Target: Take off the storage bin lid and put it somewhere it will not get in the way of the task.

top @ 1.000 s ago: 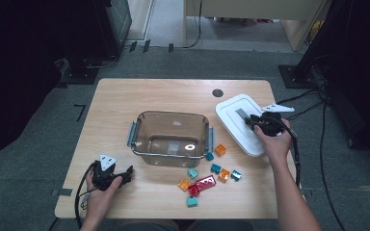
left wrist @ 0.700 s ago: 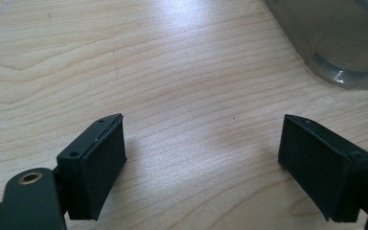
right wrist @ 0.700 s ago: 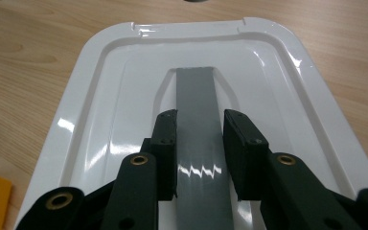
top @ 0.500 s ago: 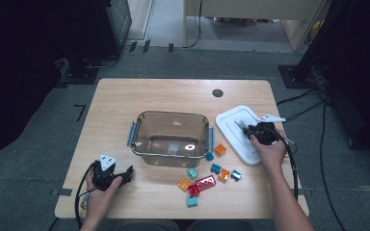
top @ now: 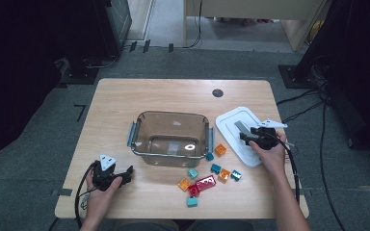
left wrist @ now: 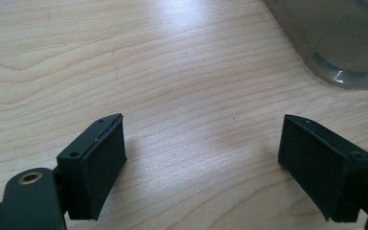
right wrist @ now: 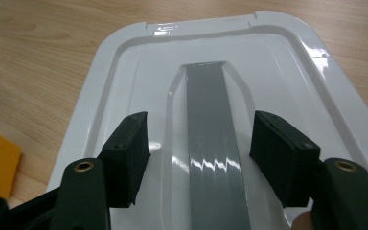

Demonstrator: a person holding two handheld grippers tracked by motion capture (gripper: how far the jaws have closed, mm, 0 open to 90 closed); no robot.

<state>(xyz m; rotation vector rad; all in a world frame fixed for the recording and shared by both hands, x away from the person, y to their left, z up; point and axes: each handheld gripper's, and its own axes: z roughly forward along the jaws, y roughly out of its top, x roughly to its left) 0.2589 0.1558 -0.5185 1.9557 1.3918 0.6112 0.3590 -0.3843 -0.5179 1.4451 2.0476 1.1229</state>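
You are lowering your right gripper (right wrist: 199,160) over the white lid (right wrist: 124,86); jaws have just been opening, straddling its grey handle (right wrist: 211,129) without pinching it. Your left gripper (left wrist: 201,163) is resting spread, holding nothing, beside the bin (left wrist: 335,43).

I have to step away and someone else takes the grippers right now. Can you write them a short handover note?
Right gripper: open, its jaws have just been opening, one on each side of the grey handle of the white lid, not clamping it.
Left gripper: open, nothing between the jaws, low over bare table at the near left.
Lid lies flat on the table, right of the clear container.
Container holds no blocks; the coloured blocks lie loose in front of it.
Left, probably: blocks in, lid on.
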